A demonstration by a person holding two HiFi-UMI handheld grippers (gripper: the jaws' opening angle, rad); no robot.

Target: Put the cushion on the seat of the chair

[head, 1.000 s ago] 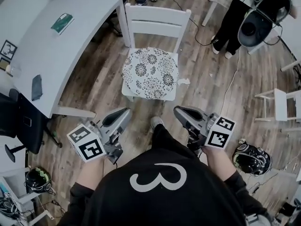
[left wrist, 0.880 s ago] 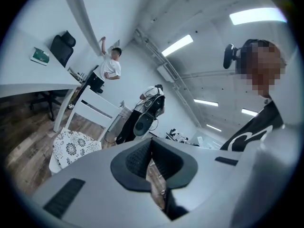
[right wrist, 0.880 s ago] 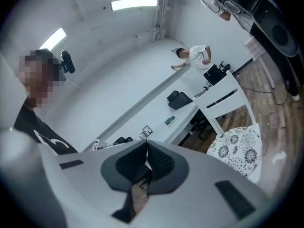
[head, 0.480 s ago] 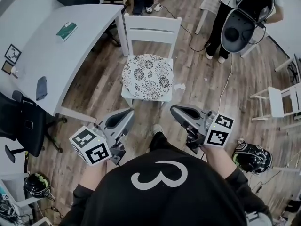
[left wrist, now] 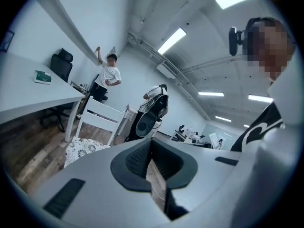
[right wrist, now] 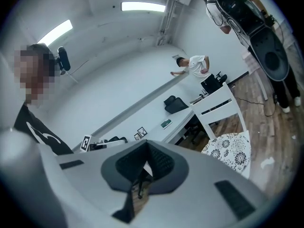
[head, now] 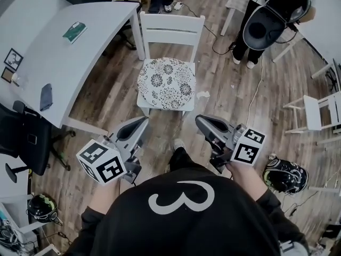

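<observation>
My left hand-held gripper (head: pixel 143 121) and right hand-held gripper (head: pixel 201 120) were both pressed together on nothing, while the round floral cushion (head: pixel 166 83) lay on the white chair (head: pixel 171 30) seat at twelve o'clock, about equally near each.

Open floor (head: pixel 166 126) leads to chair (head: pixel 171 30) front; table (head: pixel 69 68) tight on its L, person (head: pixel 245 39) stands back-R.
</observation>
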